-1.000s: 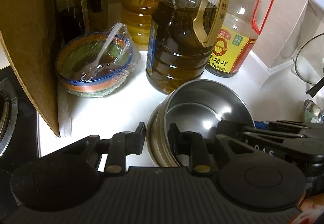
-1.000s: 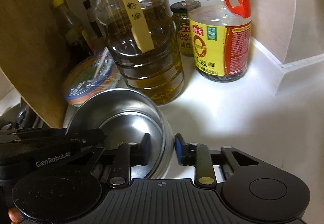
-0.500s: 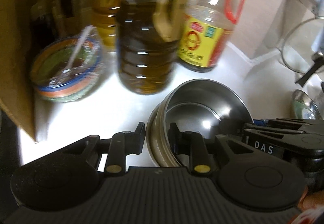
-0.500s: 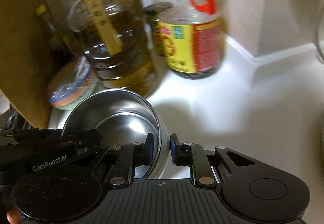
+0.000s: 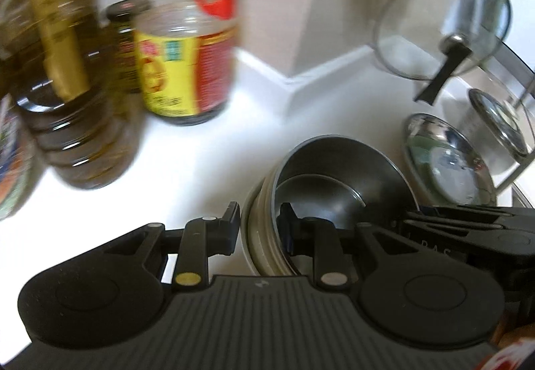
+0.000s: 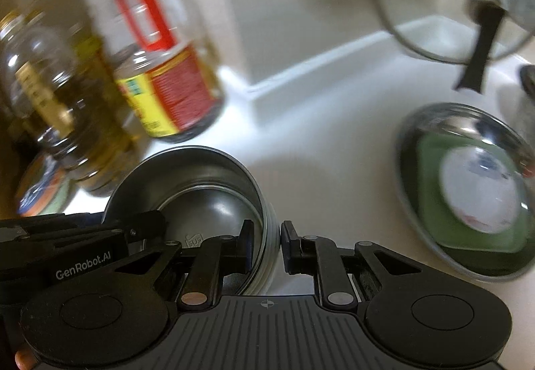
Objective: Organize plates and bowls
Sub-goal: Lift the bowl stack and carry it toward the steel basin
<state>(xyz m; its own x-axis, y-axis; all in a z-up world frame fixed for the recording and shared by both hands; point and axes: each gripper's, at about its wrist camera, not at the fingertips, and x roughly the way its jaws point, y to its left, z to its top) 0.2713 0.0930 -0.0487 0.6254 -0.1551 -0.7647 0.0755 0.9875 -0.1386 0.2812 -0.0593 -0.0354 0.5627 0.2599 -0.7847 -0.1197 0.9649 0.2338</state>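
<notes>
At ten o'clock I see a blurred oil jug (image 5: 63, 95) on the white counter (image 5: 200, 149), just beside a sauce bottle (image 5: 187, 59) with a red handle. A dark jar (image 5: 125, 35) stands between them, behind. At two o'clock a glass lid (image 5: 441, 25) leans upright.

"genrobot.ai" reads in white on the left gripper (image 6: 83, 264) body in the right wrist view. "sus" is stamped inside the steel bowl (image 6: 194, 240). the yellow and red bottle label (image 5: 180, 75) is too blurred to read.
</notes>
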